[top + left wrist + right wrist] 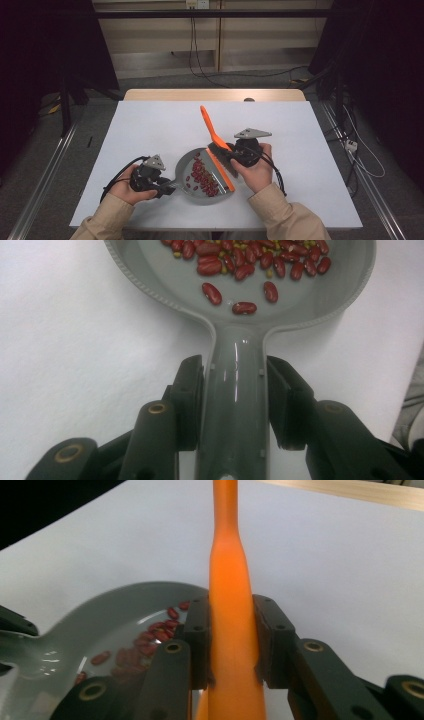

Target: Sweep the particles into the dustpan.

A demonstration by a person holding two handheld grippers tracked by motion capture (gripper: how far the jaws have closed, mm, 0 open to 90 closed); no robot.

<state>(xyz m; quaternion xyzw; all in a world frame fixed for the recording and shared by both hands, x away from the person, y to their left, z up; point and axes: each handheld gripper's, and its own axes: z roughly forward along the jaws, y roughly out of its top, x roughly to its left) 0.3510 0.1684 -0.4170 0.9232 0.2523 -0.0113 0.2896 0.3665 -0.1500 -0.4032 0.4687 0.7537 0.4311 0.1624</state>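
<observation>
White table [150,125] roomy; L gripper [167,189] fingers clamp dustpan [200,192] handle, R gripper [226,156] fingers clamp brush [212,130].

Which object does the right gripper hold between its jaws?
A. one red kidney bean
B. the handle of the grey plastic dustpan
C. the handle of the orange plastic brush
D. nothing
C: in the right gripper view, the right gripper clamps the handle of the orange plastic brush, jaws pressed on both sides.

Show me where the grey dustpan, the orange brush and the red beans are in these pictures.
grey dustpan [235,405], left gripper view, on its handle between the jaws.
orange brush [231,630], right gripper view, on its handle where the jaws clamp it.
red beans [202,177], high view, middle of the pile in the pan.
</observation>
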